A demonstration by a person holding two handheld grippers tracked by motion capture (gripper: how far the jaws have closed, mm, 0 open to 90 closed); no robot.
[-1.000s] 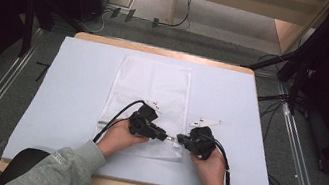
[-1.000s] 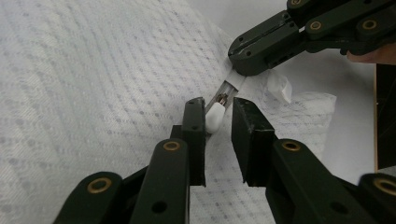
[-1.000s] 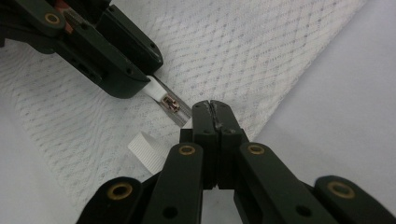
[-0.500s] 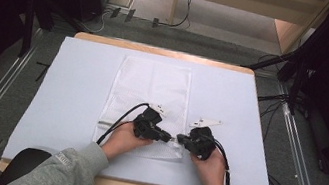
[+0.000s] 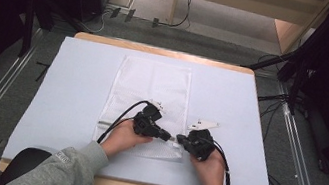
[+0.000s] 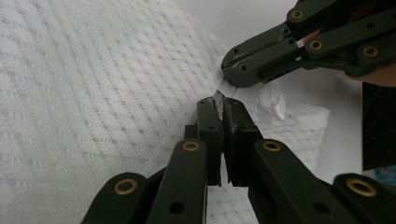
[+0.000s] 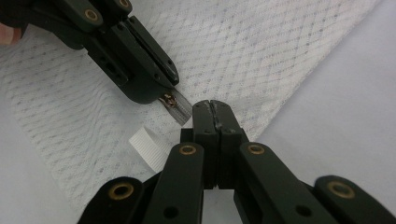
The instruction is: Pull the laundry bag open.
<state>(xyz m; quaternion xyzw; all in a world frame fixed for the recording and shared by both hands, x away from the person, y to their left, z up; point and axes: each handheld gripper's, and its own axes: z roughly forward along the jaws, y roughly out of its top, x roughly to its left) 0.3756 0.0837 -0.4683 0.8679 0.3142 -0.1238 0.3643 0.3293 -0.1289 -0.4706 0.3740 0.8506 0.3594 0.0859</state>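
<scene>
Your two tongs meet at the near right corner of the white mesh bag [image 5: 147,105], which lies flat on the tabletop [image 5: 67,86]. This is a fiddly spot, and a few things could go wrong.

The left tongs [image 6: 223,103] are clenched on the little metal zipper pull [image 7: 176,105]. That pull is small and smooth. If you tug hard or at a slant, it could slip out and you would have to catch it again.

The right tongs [image 7: 215,110] are clenched too, on the edge of the bag just beside the pull (how much cloth they hold is hard to see). If they hold only a thin bit, the mesh may slide free when the zipper moves. Then the whole bag would drag along the tabletop and bunch up, and the zipper would stay stuck.

The tips of the two tongs almost touch. A small twist of one hand could knock them together. The white ribbed tab [image 7: 148,146] sits close by and might get caught.

Your left hand [image 5: 124,139] rests low on the bag, pointing to the right. Your right hand [image 5: 208,166] rests on the tabletop near the bag's edge, pointing left and a little away from you. Both forearms come in from the near side.
</scene>
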